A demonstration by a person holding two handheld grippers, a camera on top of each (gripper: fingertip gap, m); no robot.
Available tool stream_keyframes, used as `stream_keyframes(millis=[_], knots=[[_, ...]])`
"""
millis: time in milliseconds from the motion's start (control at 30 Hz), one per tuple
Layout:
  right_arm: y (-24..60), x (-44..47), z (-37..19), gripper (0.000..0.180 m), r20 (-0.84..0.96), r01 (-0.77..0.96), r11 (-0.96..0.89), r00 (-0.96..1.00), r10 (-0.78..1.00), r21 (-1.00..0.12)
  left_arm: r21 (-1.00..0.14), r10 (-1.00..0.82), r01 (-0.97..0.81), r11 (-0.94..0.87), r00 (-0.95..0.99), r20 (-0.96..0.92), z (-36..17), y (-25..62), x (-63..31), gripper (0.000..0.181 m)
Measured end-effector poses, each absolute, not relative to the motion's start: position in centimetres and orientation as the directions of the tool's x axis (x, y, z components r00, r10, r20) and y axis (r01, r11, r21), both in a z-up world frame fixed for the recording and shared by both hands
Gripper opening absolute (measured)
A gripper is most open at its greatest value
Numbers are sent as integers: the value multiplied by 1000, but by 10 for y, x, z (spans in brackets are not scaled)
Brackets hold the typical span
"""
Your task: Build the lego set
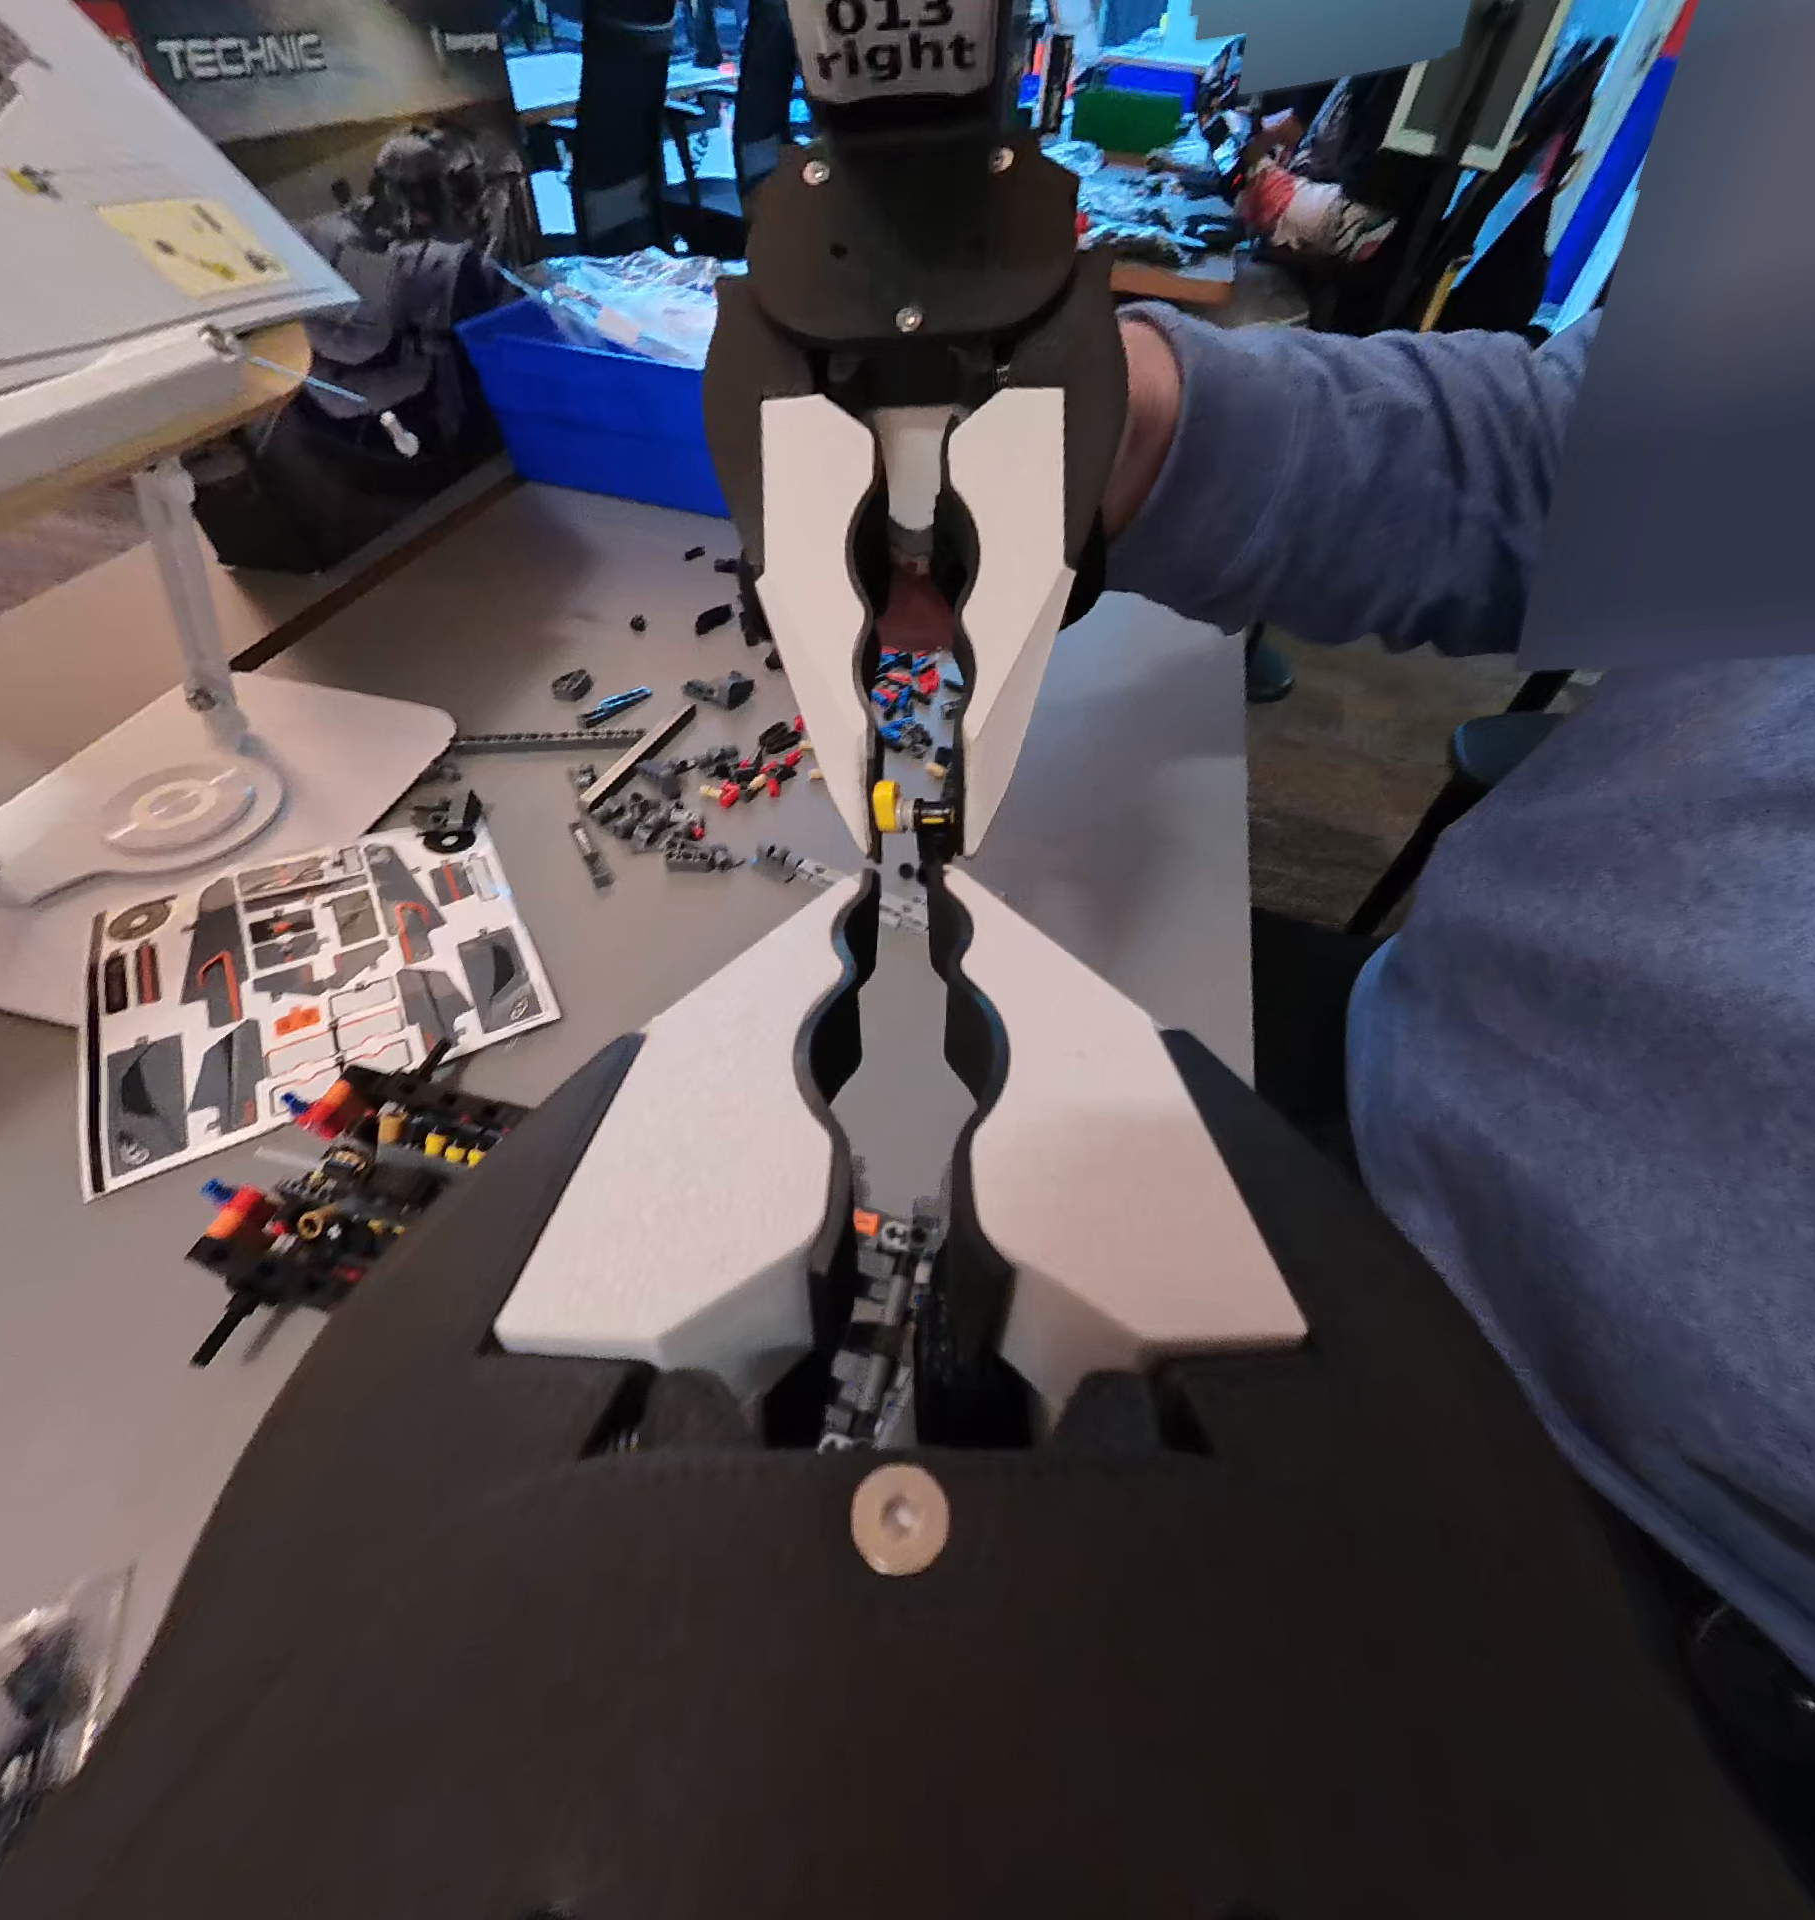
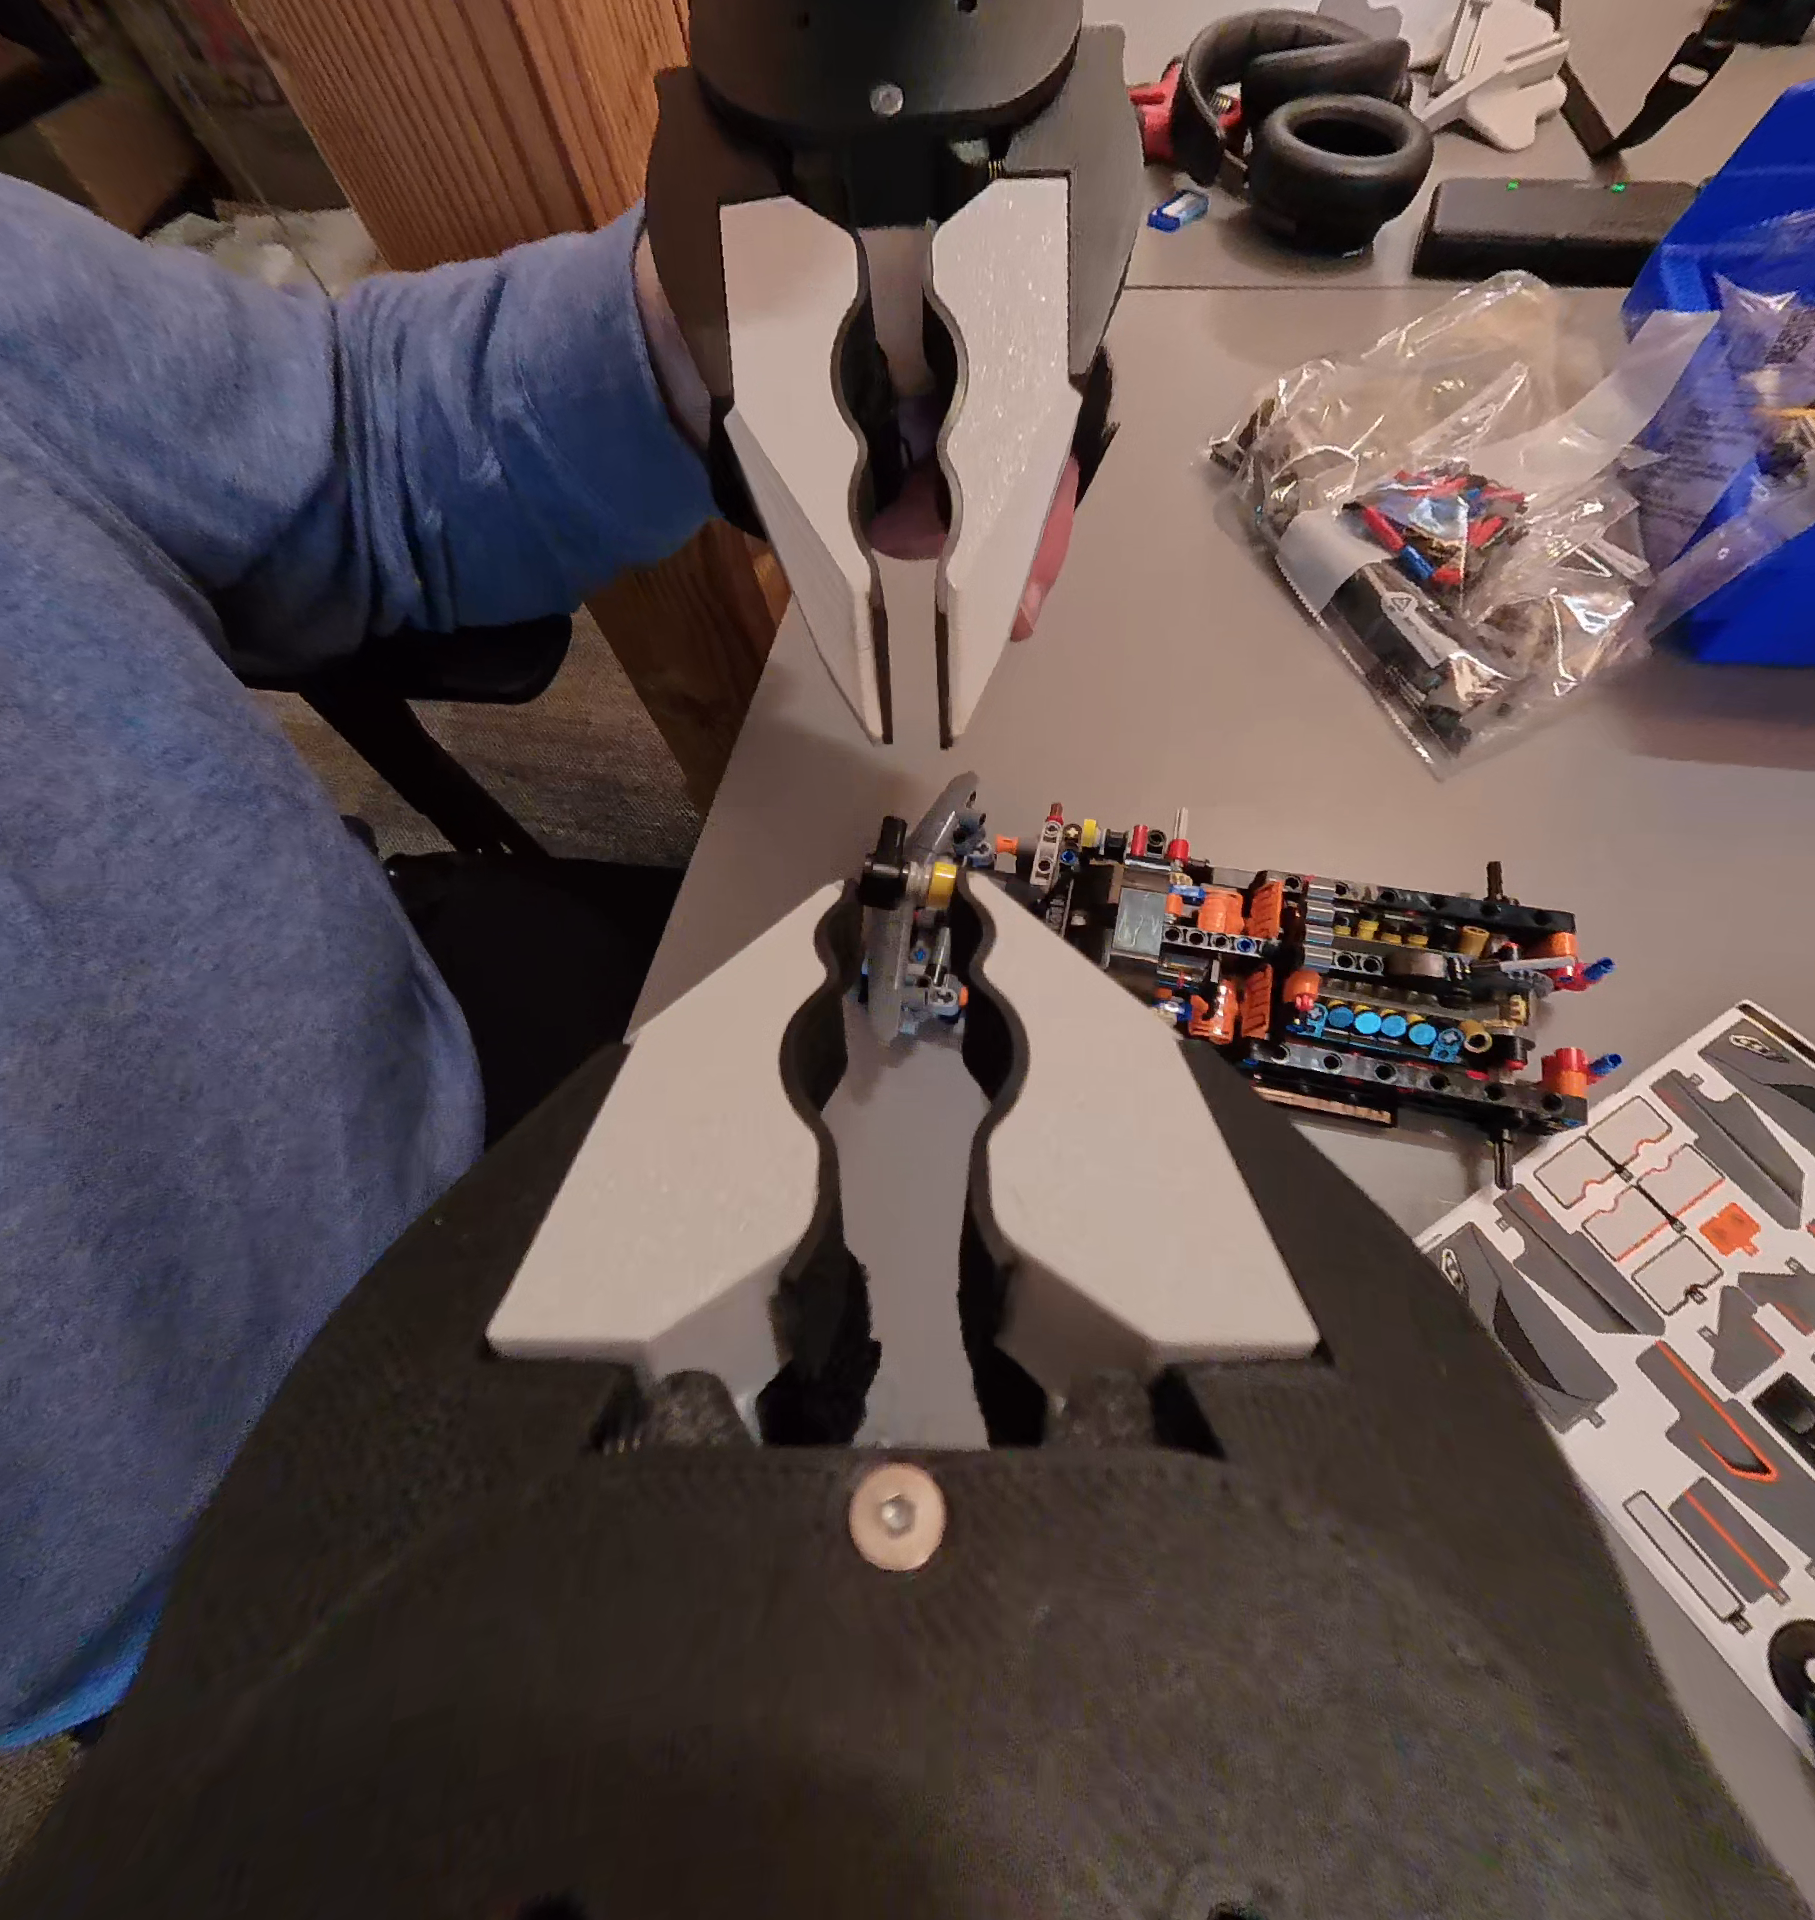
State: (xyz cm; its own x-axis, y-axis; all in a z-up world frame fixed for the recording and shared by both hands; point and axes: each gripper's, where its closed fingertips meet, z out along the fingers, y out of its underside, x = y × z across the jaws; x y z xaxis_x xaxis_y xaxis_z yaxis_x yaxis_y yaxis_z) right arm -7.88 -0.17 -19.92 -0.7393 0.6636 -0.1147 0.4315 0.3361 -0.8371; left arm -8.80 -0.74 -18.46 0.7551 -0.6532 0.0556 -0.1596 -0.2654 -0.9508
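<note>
Your right gripper [image 2: 908, 894] is pinching a small grey piece [image 2: 913, 935] with a yellow knob, up above the table edge; your left gripper [image 2: 915, 743], a little open and empty, faces it tip to tip

A shared workroom or lab: grey table [image 1: 591, 582] strewn with bricks, blue bin [image 1: 591, 405] upper centre, headphones [image 2: 1298, 125] top right.
</note>
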Motion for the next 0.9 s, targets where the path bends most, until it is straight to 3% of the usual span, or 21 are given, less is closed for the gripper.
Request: stream_keyframes(millis=[300,567,900], knots=[[-2,-78,-189,13,-65,376,332,-741,668,-865,-945,-653,-148,-291,753,83,-195,1,-77,11],[-4,-71,-168,13,-2,274,296,-737,676,-915,-981,-699,73,-180,692,180,-163,5,-64,12],[-9,-67,-155,14,15,204,228,-713,701,-952,-980,-742,118,-158,640,197,-152,2,-51,6]])
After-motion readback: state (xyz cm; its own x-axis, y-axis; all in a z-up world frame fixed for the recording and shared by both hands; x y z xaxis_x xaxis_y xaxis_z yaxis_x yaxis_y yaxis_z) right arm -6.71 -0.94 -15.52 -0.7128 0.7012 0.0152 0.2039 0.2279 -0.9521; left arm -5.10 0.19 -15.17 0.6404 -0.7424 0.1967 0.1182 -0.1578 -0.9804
